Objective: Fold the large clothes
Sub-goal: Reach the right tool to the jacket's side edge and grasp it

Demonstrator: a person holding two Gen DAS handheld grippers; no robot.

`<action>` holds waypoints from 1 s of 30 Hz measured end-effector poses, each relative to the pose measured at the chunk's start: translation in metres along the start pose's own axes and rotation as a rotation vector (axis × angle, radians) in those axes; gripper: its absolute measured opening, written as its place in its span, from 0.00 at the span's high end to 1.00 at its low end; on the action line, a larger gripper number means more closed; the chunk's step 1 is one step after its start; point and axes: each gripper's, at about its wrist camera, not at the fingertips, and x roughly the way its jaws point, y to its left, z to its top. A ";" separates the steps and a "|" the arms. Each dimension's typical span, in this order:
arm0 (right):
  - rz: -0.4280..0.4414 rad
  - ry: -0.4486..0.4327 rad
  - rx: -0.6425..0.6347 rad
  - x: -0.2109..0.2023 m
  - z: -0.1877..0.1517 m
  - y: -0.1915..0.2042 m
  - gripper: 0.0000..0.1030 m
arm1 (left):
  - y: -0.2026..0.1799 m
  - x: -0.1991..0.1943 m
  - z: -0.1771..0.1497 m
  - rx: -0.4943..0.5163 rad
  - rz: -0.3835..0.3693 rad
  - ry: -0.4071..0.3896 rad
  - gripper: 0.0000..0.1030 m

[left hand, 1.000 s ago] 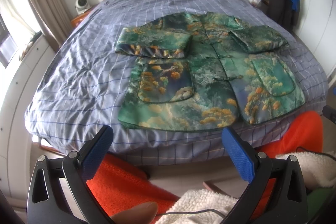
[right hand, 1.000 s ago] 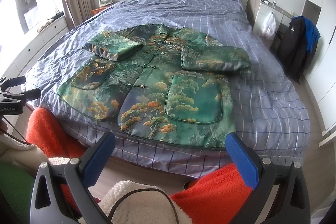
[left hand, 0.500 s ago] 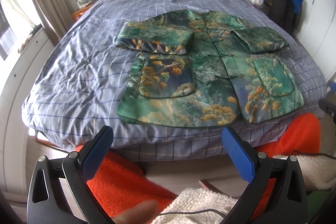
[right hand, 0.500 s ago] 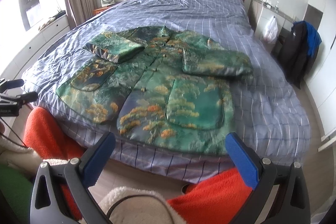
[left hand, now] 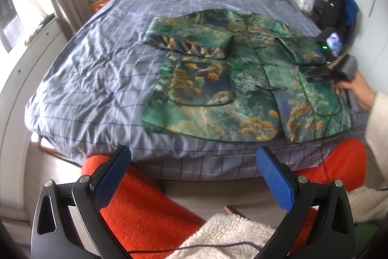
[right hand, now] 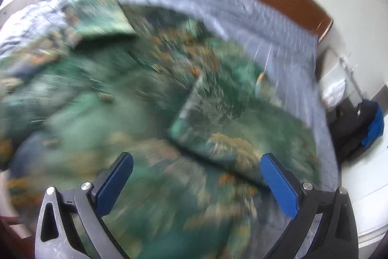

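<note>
- The green brocade jacket with orange tree patterns and knot buttons (left hand: pixel 242 79) lay front-up, near the foot of the bed covered in a blue checked quilt (left hand: pixel 97 69), with both sleeves already folded in across the chest.
- The left gripper (left hand: pixel 192 176) hung off the foot of the bed, well apart from the hem, blue pads wide apart and holding nothing.
- The right gripper (right hand: pixel 196 182) was over the jacket's right half, just short of the folded right sleeve (right hand: pixel 225 128); its claw also stood apart and empty, and that view was badly smeared.
- The step in hand looked like reaching for the right side to fold it inward. To do it well, pinch the side edge cleanly, both layers if possible, and lift low so the tucked sleeve stays put; the glossy fabric will probably slip.
- Containers: only a white plastic bag (left hand: pixel 306 0) hung beside the bed; what it held could not be told.
</note>
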 end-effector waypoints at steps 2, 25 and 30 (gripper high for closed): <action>-0.005 0.022 -0.023 0.028 0.008 0.000 0.01 | 0.003 0.003 0.001 -0.012 0.010 0.018 0.00; -0.326 0.024 0.995 -0.094 -0.235 -0.295 0.55 | -0.052 0.019 0.014 0.159 -0.015 0.062 0.00; -0.100 -0.061 0.564 -0.076 -0.137 -0.183 0.44 | -0.053 0.017 0.014 0.162 -0.013 0.063 0.00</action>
